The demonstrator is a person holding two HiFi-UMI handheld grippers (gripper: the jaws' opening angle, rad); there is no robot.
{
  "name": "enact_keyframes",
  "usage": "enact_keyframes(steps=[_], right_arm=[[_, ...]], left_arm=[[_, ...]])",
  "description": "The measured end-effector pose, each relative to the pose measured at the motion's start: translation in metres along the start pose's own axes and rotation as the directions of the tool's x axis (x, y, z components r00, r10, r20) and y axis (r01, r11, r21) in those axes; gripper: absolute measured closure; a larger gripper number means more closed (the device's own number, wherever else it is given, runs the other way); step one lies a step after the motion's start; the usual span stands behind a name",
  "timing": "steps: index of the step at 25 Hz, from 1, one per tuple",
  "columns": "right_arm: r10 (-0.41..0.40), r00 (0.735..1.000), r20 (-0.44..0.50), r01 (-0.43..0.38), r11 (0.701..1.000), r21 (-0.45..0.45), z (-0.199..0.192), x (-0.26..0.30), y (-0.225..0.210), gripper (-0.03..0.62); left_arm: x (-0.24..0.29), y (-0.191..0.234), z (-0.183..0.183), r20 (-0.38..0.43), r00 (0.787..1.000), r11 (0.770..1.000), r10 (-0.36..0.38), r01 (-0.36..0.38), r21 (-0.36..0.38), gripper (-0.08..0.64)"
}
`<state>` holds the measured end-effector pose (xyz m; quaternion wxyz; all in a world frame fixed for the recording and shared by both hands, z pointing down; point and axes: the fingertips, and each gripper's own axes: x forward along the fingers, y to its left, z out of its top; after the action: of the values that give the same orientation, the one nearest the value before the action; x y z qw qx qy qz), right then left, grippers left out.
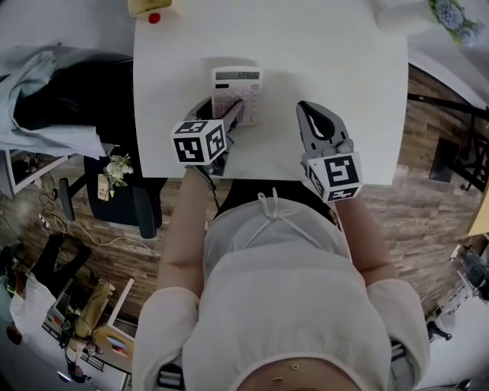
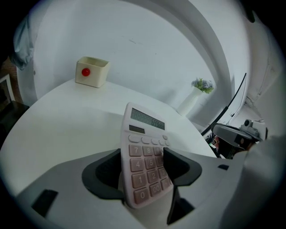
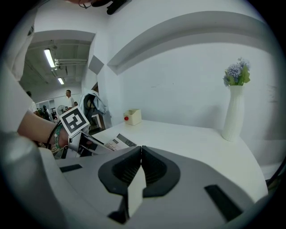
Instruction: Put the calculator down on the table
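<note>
A pale pink calculator (image 1: pixel 235 90) lies on the white table (image 1: pixel 336 69), display end away from me. Its key end sits between the jaws of my left gripper (image 1: pixel 231 118). In the left gripper view the calculator (image 2: pixel 145 152) stands tilted between the two dark pads, which are spread wide and do not press on it; the left gripper (image 2: pixel 144 169) is open. My right gripper (image 1: pixel 312 116) rests to the right of the calculator, apart from it, and is shut with nothing in it (image 3: pixel 141 154). The right gripper view shows the calculator (image 3: pixel 119 142) and the left gripper's marker cube (image 3: pixel 73 120) at its left.
A cream box with a red button (image 1: pixel 150 8) stands at the table's far left corner. A white vase of blue flowers (image 1: pixel 428 14) stands at the far right. A dark chair draped with clothes (image 1: pixel 53 99) is left of the table. The table's near edge runs just under both grippers.
</note>
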<state>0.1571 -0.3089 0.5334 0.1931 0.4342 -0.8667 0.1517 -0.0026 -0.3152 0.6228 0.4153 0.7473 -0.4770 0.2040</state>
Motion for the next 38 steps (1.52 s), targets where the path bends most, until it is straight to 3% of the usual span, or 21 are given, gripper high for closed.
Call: enact_keyframes(steps=[3, 7, 12, 18, 27, 34, 38], right_arm=[[0.001, 1.000, -0.005, -0.001, 1.000, 0.005, -0.002, -0.001, -0.001, 0.585], [0.002, 1.000, 0.002, -0.002, 1.000, -0.002, 0.001, -0.004, 0.000, 0.586], [-0.014, 1.000, 0.024, 0.014, 1.000, -0.005, 0.012, -0.010, -0.004, 0.586], [-0.044, 0.997, 0.065, 0.046, 0.999, -0.017, 0.033, -0.021, -0.008, 0.586], [-0.086, 0.979, 0.184, 0.100, 0.992, -0.071, 0.091, -0.046, -0.022, 0.586], [-0.069, 0.953, 0.296, 0.102, 0.990, -0.096, 0.134, -0.065, -0.021, 0.586], [-0.080, 0.938, 0.338, 0.125, 0.985, -0.115, 0.157, -0.075, -0.024, 0.586]], left_arm=[[0.000, 0.002, 0.000, -0.004, 0.999, 0.999, 0.037, -0.037, 0.008, 0.265], [-0.005, 0.003, 0.003, -0.005, 0.992, 0.982, 0.127, -0.125, 0.140, 0.250], [-0.018, -0.006, 0.020, 0.049, 0.990, 0.976, 0.130, -0.136, 0.170, 0.250], [-0.058, -0.027, 0.063, 0.202, 0.976, 0.963, 0.085, -0.132, 0.233, 0.281], [-0.128, -0.073, 0.134, 0.435, 0.901, 0.908, 0.003, -0.184, 0.376, 0.471], [-0.167, -0.103, 0.166, 0.509, 0.856, 0.858, -0.085, -0.197, 0.475, 0.525], [-0.191, -0.124, 0.185, 0.554, 0.818, 0.850, -0.157, -0.174, 0.497, 0.534]])
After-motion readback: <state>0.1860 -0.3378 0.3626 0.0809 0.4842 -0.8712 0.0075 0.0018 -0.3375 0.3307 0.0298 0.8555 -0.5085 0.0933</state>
